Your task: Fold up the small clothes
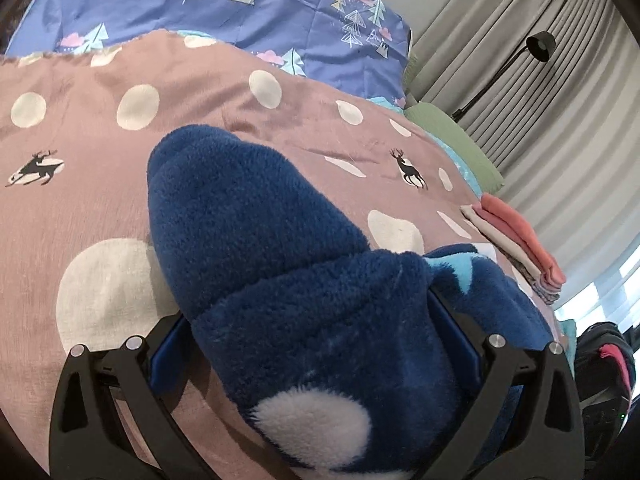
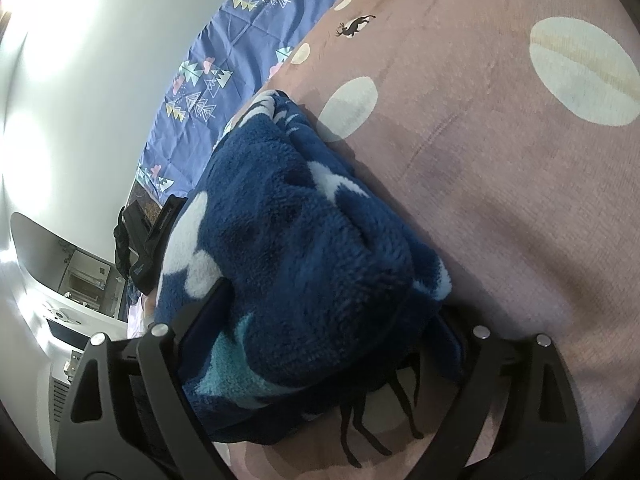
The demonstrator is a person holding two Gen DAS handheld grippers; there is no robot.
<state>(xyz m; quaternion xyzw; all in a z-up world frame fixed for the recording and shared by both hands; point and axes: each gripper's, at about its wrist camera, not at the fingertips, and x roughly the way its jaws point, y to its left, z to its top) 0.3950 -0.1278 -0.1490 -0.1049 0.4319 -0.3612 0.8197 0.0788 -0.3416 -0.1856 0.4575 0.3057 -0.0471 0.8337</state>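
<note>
Navy fleece garment with white spots (image 1: 304, 292) fills both frames' centres, bunched between the half-closed left tongs (image 1: 316, 344) and right tongs (image 2: 320, 320); both should lift evenly off the pink spotted bedcover (image 1: 100, 92).

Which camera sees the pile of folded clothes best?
The left wrist view. The folded pile, pink piece on top, sits on the dotted bedspread past the fluffy blue garment. The right wrist view does not show the pile, only the garment.

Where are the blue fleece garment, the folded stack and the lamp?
blue fleece garment (image 1: 256, 216): left wrist view, its plain upper part.
folded stack (image 1: 516, 236): left wrist view, top pink piece.
lamp (image 1: 540, 46): left wrist view, its black head.
</note>
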